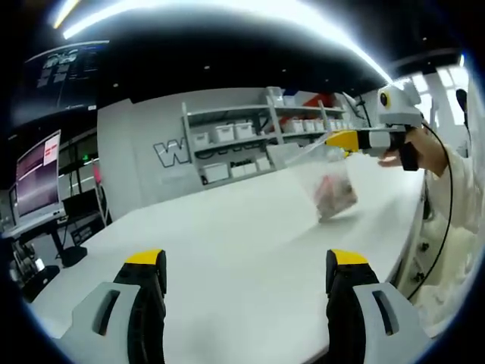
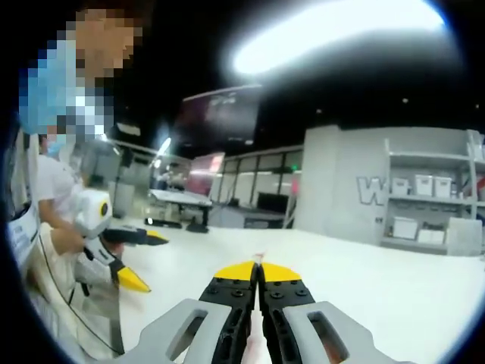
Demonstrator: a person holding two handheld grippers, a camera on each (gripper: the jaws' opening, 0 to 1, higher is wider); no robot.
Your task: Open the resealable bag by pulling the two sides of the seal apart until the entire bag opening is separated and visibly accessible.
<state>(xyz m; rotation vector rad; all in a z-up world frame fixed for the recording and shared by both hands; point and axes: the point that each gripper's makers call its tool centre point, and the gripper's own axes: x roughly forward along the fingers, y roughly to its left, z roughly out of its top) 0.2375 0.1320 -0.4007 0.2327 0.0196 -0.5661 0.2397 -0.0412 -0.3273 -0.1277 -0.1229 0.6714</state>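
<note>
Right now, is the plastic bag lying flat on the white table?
No: in the left gripper view the bag hangs in the air from the right tool, pinched at its top edge, above the table.

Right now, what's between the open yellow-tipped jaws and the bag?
Just bare white table. In the left gripper view, nothing sits between the left hand-held gripper and the bag, which hangs from the right hand-held gripper.

Left gripper (image 1: 246, 284): two black jaws with yellow tips, grey slotted outer shells. Right gripper (image 2: 258, 271): same build, with screw heads on the black jaw faces. White housing on each handle; black cable (image 1: 449, 205) trails from one. Person's sleeve (image 1: 462, 163): white, possibly a lab coat.
</note>
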